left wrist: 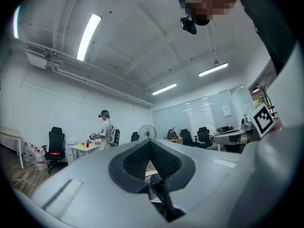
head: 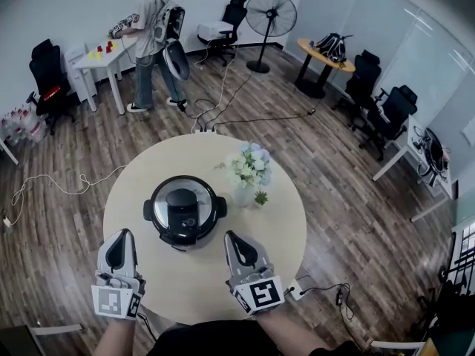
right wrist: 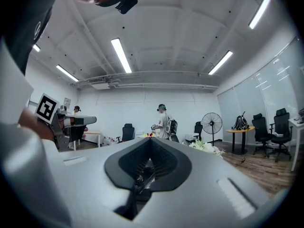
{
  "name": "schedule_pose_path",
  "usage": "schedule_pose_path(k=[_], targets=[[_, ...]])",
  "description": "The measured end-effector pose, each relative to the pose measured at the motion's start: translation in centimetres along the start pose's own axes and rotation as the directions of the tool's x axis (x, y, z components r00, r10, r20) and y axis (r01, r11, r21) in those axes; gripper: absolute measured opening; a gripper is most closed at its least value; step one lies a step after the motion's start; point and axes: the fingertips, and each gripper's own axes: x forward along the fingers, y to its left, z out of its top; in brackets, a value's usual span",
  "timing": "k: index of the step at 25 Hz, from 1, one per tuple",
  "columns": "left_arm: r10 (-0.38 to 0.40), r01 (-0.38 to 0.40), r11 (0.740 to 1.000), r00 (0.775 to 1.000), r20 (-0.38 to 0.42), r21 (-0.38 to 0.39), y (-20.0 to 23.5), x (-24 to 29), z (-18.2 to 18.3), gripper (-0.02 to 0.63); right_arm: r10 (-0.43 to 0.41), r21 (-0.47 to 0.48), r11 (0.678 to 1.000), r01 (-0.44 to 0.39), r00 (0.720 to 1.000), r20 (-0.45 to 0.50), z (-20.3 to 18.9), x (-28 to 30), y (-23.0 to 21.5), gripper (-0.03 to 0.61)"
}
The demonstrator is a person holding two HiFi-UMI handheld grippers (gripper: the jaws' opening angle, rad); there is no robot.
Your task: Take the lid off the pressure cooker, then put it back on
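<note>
Head view: a round table [head: 178, 282] carries the cooker [head: 151, 212] near its centre, the lid [head: 183, 208] seated on it, and flowers [head: 249, 169] just beside it toward the far right edge. The left gripper [head: 125, 233] and right gripper [head: 230, 235] hang over the near edge, one to each side of the cooker and apart from it. Only this view shows the table top, the cooker from above, and both grippers at once. Left gripper view: the jaws are together with nothing held; beyond them the room is seen level, with ceiling lights, a standing person [left wrist: 105, 129] at a desk, a fan [left wrist: 147, 132], and at far right the other gripper's cube [left wrist: 262, 119]. Right gripper view: the jaws are likewise closed and empty. The flowers appear at right of the jaw tips, which the left gripper view does not show, and the opposite cube [right wrist: 46, 107] stands at left. Neither gripper view shows the cooker clearly.
</note>
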Motion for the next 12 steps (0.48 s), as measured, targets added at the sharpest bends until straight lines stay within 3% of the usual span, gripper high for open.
schedule_pose_path(k=[12], targets=[[0.012,-0.012,1.000,1.000,-0.008,-0.014,0.19,0.21,-0.37,0.000,0.006,-0.007,1.000,-0.006,1.000,-0.020,-0.38,-0.01,-0.24,0.006]])
